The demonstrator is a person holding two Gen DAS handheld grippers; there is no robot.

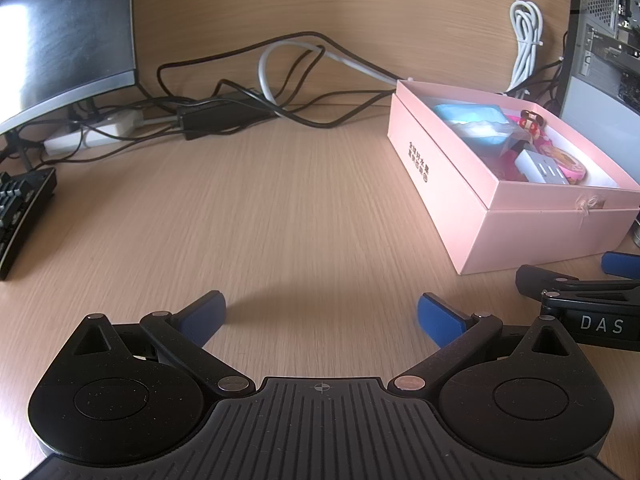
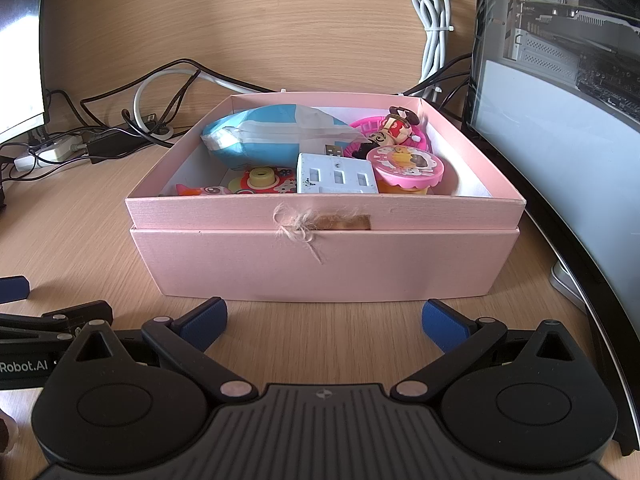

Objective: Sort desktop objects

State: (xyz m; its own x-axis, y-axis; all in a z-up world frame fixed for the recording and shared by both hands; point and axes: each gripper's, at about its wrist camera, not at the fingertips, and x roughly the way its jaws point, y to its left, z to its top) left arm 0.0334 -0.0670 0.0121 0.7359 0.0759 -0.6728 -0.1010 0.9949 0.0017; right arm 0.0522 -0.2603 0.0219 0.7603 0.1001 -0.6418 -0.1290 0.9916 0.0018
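Pink box (image 2: 320, 264): holds blue-white packet (image 2: 272, 136), white USB hub (image 2: 336, 174), pink round toy (image 2: 404, 166), figurine (image 2: 394, 130).
Counter (image 1: 280, 208): wood-grain, cables (image 1: 240, 100) behind.
Left tool (image 1: 320, 318): apart, empty.
Right tool (image 2: 324, 322): apart, empty.

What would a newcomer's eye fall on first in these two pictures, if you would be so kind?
Most striking is the open pink box, straight ahead of the right tongs and packed with a blue-and-white packet, a white USB hub and a small doll figure. The left tongs gape over bare wooden desk, with tangled cables behind.
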